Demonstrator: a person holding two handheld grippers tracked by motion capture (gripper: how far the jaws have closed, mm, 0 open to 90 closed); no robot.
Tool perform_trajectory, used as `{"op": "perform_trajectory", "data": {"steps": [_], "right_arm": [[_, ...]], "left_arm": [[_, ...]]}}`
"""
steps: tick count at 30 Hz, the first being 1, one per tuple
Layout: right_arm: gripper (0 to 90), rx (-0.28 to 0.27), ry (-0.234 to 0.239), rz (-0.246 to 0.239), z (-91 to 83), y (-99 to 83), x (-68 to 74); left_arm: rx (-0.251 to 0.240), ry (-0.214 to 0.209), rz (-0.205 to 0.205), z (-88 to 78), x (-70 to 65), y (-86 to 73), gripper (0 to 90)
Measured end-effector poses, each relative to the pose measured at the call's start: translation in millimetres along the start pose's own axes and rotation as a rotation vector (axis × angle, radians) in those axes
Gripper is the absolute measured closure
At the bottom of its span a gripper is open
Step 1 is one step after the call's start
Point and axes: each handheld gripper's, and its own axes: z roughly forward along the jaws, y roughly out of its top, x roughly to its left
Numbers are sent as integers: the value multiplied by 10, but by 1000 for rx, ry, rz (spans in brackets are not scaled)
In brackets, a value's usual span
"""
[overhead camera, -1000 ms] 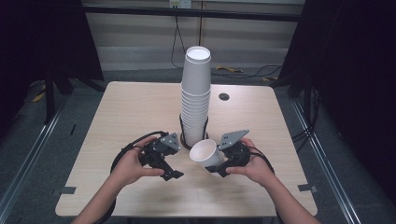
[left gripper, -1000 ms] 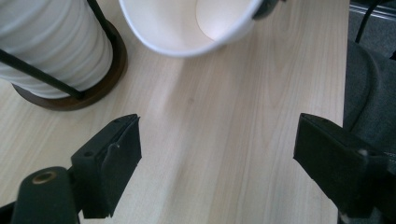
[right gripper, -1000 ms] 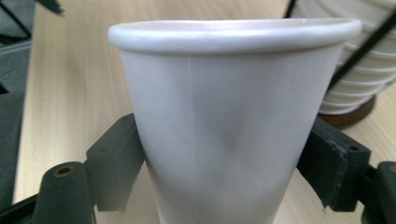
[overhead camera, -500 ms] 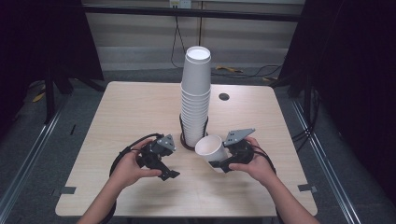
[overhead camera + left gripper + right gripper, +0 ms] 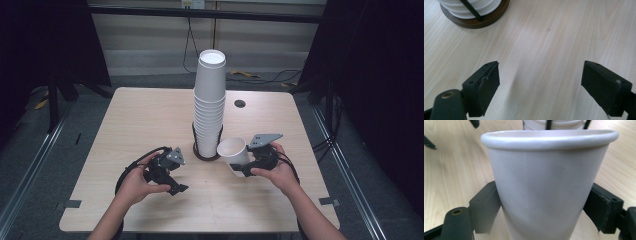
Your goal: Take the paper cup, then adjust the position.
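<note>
On the near half of the worktop (image 5: 150, 120), I am holding one claw in each hand. My right claw (image 5: 243, 167) is gripping a single white paper cup (image 5: 234, 151); in the right gripper view both black jaws are pressing against the cup's side wall (image 5: 544, 195), one on each flank, below the rolled rim. The cup is tilting, with its open mouth facing up and toward the middle of the worktop, and it is sitting just beside the base of the cup stack (image 5: 209, 102), on the stack's right as the high view shows it.

The cup stack is standing upright in a dark round holder (image 5: 206, 152) near the centre of the worktop, with thin black posts rising along its lower cups. A small dark hole (image 5: 240, 103) is lying in the worktop surface beyond the stack, to the right.

My left claw (image 5: 175, 187) is resting low over the worktop, left of the holder and apart from it. Its jaws are standing apart with only bare wood between them, as the left gripper view shows; the holder's rim (image 5: 474, 21) is lying ahead of them at the upper left
</note>
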Motion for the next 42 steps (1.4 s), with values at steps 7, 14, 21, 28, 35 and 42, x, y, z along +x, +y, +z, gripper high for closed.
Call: {"op": "perform_trajectory", "data": {"steps": [7, 14, 21, 28, 35, 42], "right_arm": [[199, -32, -50, 35, -49, -45, -119], [198, -48, -71, 64, -79, -142, -181], [196, -64, -100, 84, -146, -184, -222], [196, -84, -131, 107, -168, -199, -328], [194, -105, -158, 146, -107, -218, -426], [191, -102, -170, 143, -63, -261, -436]], "left_arm": [[-9, 15, -25, 10, 1, -33, 149], [-2, 13, -31, 64, 45, -51, 149], [-24, 14, -50, 100, 54, -40, 149], [-18, 2, -43, 123, 64, -44, 149], [-27, -4, -55, 157, 59, -63, 150], [-27, -1, -45, 154, 46, -71, 150]]}}
